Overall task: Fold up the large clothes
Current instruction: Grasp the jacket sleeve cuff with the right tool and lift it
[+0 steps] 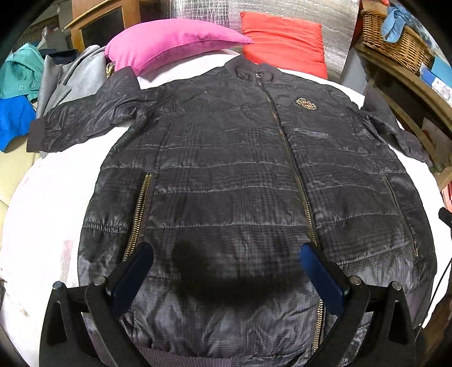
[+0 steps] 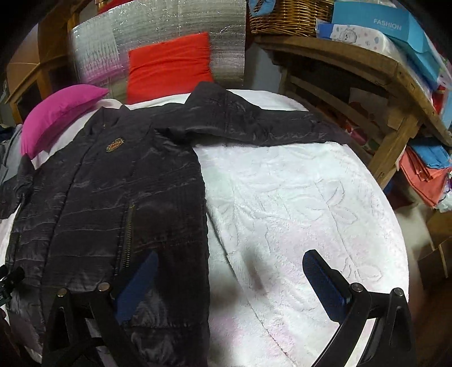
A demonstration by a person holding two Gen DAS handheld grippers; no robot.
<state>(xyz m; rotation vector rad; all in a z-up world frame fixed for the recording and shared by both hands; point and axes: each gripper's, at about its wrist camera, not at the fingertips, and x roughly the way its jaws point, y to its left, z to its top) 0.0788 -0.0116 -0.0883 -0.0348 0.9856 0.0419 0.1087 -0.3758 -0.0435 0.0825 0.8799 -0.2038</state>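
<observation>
Jacket [image 1: 226, 169] flat on blanket [image 2: 310, 197], both hand-held grippers [image 1: 226, 254] [image 2: 230, 271] spread, empty.

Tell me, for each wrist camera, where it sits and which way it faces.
Left wrist: sits on the open left gripper above the hem, facing up the dark jacket toward its collar; both fingers show.
Right wrist: sits on the open right gripper over the jacket's edge, facing the white blanket and outstretched sleeve; its fingers show.
Shared: jacket, chest badge, pink pillow, red pillow, wicker basket.
</observation>
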